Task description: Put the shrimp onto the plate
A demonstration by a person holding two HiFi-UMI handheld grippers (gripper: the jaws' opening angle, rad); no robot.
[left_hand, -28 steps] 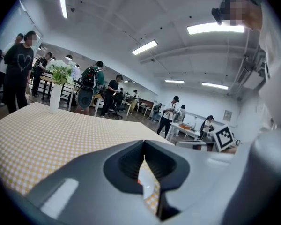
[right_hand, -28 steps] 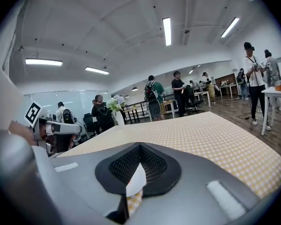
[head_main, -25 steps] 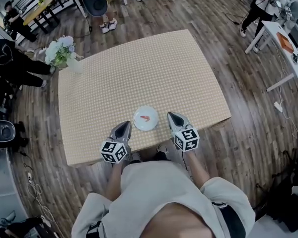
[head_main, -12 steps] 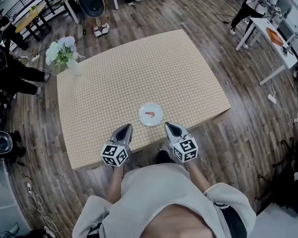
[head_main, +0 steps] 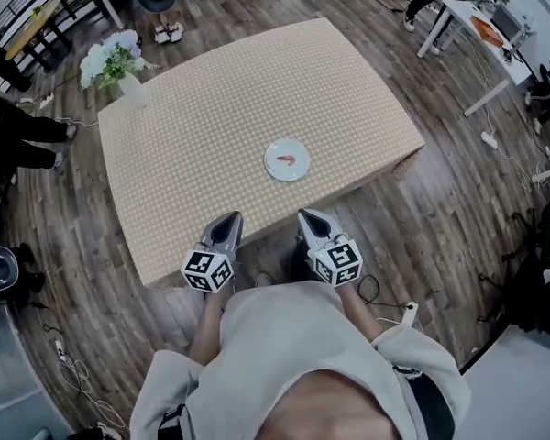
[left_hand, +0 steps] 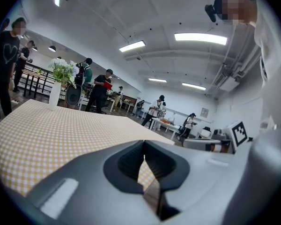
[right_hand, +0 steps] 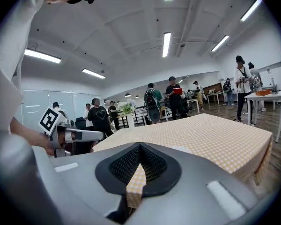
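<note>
Left gripper [head_main: 231,218] and right gripper [head_main: 305,216] both closed on nothing, shrimp [head_main: 289,160] already on plate [head_main: 271,169] ahead between them; looks done, so hold clear of table [head_main: 211,108], no re-grab.

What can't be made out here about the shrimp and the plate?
- shrimp: head view, too small to show its shape or which way it faces.
- plate: not seen in the left gripper view; the left gripper body blocks that side.
</note>
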